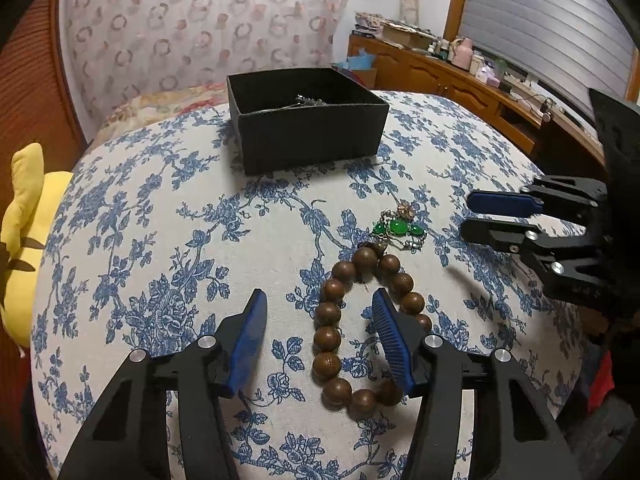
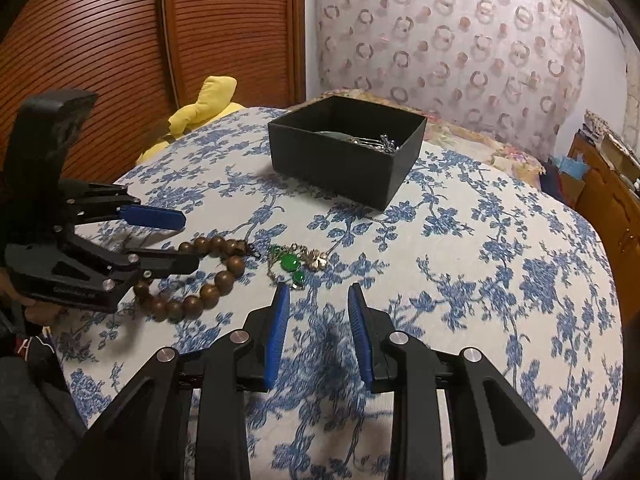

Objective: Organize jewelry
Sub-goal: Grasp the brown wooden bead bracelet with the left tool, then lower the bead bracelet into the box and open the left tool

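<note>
Left gripper half open, low over beads, one side of the loop between its jaws, not pinched; right gripper narrow, empty, near green pendant; box beyond on floral cloth.

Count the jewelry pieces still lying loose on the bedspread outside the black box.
2: a wooden bead bracelet under the left hand-held gripper, and a green-stone chain piece just beyond it. Folds may hide smaller ones.
</note>
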Available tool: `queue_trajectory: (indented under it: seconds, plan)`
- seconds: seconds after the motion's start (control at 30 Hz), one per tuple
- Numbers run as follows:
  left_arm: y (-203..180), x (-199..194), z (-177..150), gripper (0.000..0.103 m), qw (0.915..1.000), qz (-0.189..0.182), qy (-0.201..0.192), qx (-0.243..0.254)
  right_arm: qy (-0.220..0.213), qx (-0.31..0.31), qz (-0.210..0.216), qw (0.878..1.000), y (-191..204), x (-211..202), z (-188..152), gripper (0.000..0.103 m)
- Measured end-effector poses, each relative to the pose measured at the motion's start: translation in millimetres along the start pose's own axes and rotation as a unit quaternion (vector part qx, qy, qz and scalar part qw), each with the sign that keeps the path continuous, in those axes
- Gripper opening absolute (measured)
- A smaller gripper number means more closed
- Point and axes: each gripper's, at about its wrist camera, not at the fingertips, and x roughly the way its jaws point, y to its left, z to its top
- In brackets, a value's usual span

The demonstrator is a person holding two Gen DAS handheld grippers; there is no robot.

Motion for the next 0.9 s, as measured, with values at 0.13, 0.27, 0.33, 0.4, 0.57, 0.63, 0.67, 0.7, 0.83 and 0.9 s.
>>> queue_trajectory:
  seconds: [0.13, 0.27, 0.33, 0.4, 0.57, 0.63, 0.67, 0.7, 0.83, 0.9]
  plan:
    - [1, 4, 0, 0.035, 1.0000, 0.001, 0.001, 0.003, 0.015, -0.008, 0.007, 1.000, -1, 18, 13, 0.033]
    - [4, 4, 0, 0.012, 1.0000, -0.003, -0.001, 0.003, 0.035, -0.012, 0.011, 0.999, -2, 38, 22, 0.033]
    - [6, 3, -1, 0.012, 1.0000, -0.004, -0.003, 0.000, 0.036, -0.001, 0.019, 0.999, -6, 42, 25, 0.031]
    - [9, 2, -2, 0.012, 1.0000, 0.005, -0.005, -0.004, 0.041, 0.011, 0.022, 0.999, -11, 46, 26, 0.025]
    - [18, 0, -4, 0.013, 0.9998, 0.002, -0.007, -0.018, 0.045, 0.021, 0.033, 0.998, -15, 48, 27, 0.024]
    - [18, 0, -4, 0.013, 0.9998, 0.003, -0.008, -0.020, 0.045, 0.003, 0.023, 0.999, -9, 48, 27, 0.023]
    - [18, 0, -4, 0.013, 0.9998, 0.004, -0.008, -0.020, 0.045, -0.006, 0.019, 0.999, -7, 48, 26, 0.020]
    - [17, 0, -4, 0.014, 0.9998, 0.005, -0.008, -0.019, 0.045, -0.012, 0.015, 0.999, -4, 48, 26, 0.017]
    - [16, 0, -4, 0.014, 0.9998, 0.010, -0.010, -0.012, 0.045, -0.028, 0.008, 0.999, -1, 45, 23, 0.016]
    - [16, 1, -4, 0.013, 0.9998, 0.010, -0.010, -0.012, 0.041, -0.023, 0.006, 0.999, -4, 42, 23, 0.016]
